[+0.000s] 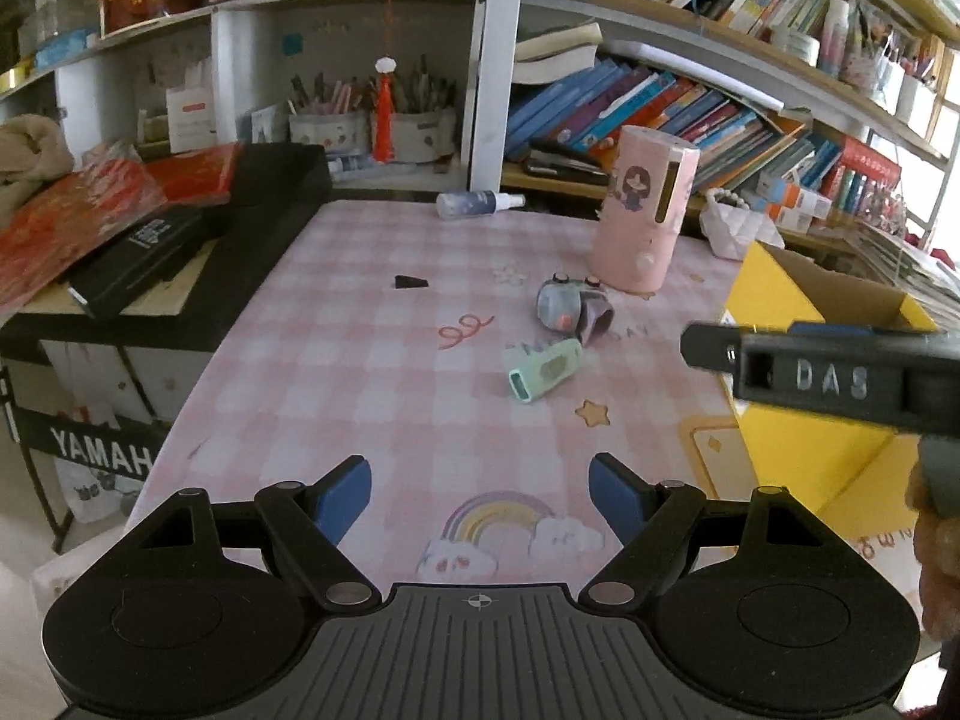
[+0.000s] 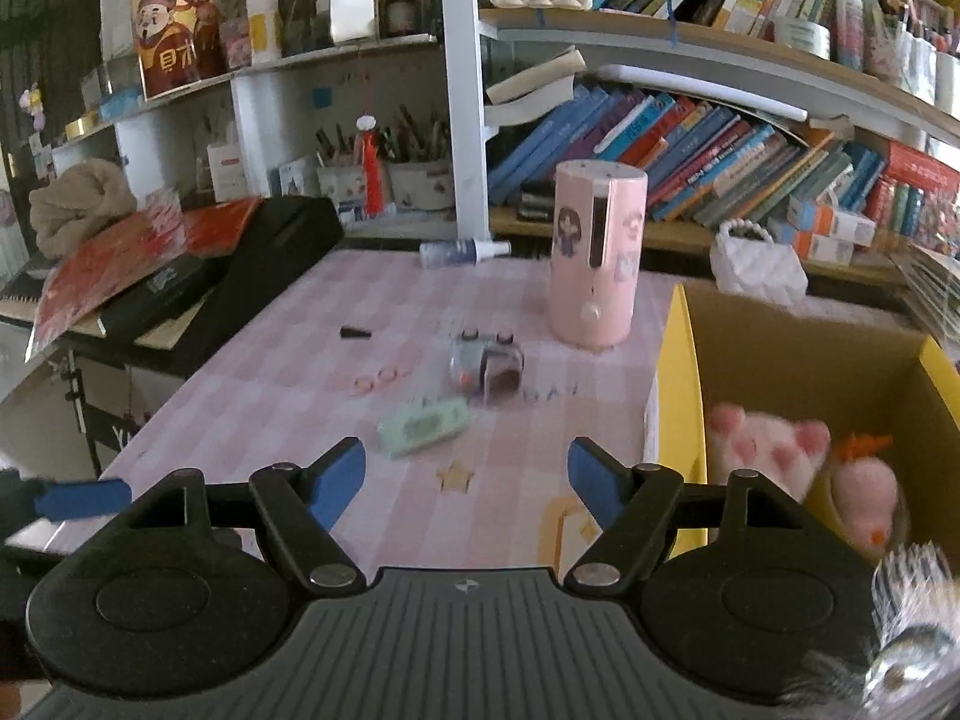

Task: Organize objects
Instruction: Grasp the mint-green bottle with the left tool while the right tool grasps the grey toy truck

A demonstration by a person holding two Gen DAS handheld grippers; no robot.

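blue pads tip both of my tongs, and both pairs stand spread with nothing between them: the left tongs [image 1: 480, 495] over the rainbow print at the near edge of the counter [image 1: 360, 360], the right tongs [image 2: 467, 483] a little further along, above the star print. from the right wrist view one blue pad of my left tongs shows at the far left edge.

just past my right tongs lies a mint-green gadget [image 2: 425, 426], flat on the pink checked cloth. beyond it, touching or nearly so, is a small grey toy car [image 2: 485, 365], and behind that a tall pink cylinder [image 2: 597, 261] stands upright. a small black piece [image 2: 355, 333] sits alone, well to the left of the car. at the far edge a clear spray bottle [image 2: 462, 252] lies on its side.

to the right, a yellow cardboard box [image 2: 681, 396] stands open at the counter's edge, with a pink plush toy [image 2: 768, 438] inside it. beside it is another pinkish plush with orange bits, too blurred to make out.

behind the counter, shelves of books [image 2: 690, 138].
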